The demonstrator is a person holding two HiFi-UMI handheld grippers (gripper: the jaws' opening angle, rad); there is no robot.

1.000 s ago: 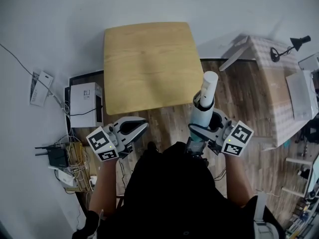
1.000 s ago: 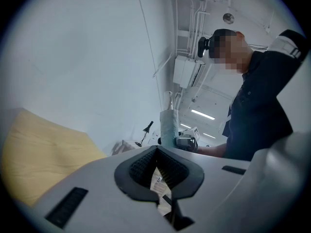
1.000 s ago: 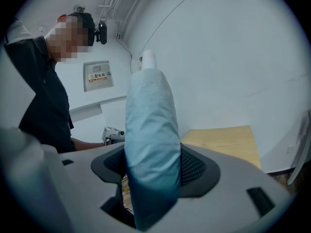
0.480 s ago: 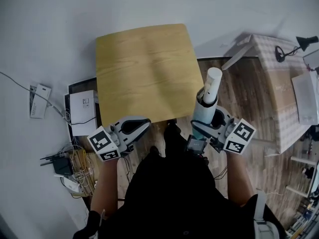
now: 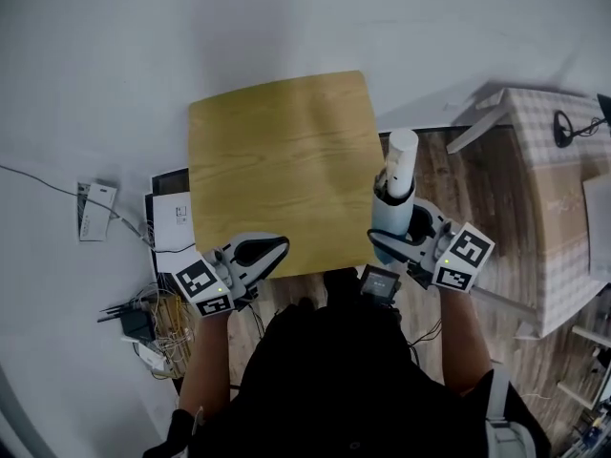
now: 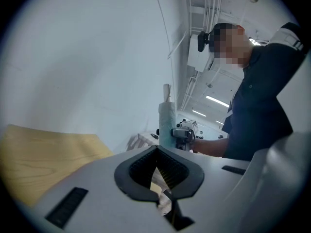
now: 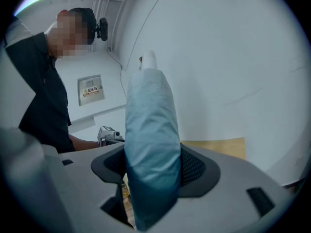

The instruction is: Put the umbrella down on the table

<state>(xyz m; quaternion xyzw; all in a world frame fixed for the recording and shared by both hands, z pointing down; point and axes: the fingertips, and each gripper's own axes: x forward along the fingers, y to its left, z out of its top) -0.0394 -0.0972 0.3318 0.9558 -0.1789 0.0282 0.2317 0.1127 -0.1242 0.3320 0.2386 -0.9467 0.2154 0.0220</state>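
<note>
Since a second ago, the bench [image 5: 277, 151] is brought closer, its near edge under both grippers. The umbrella [image 5: 394, 194] is clamped upright by the fingers of the right gripper [image 5: 393, 229]; those of the left gripper [image 5: 275, 247] are pressed together, empty.

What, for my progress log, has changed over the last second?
The person has moved closer to the table. Both tongs now reach its near edge, and the left tongs overlap it. Nothing was taken hold of or let go. The right tongs stay shut on the upright umbrella; the left stay shut and empty.
</note>
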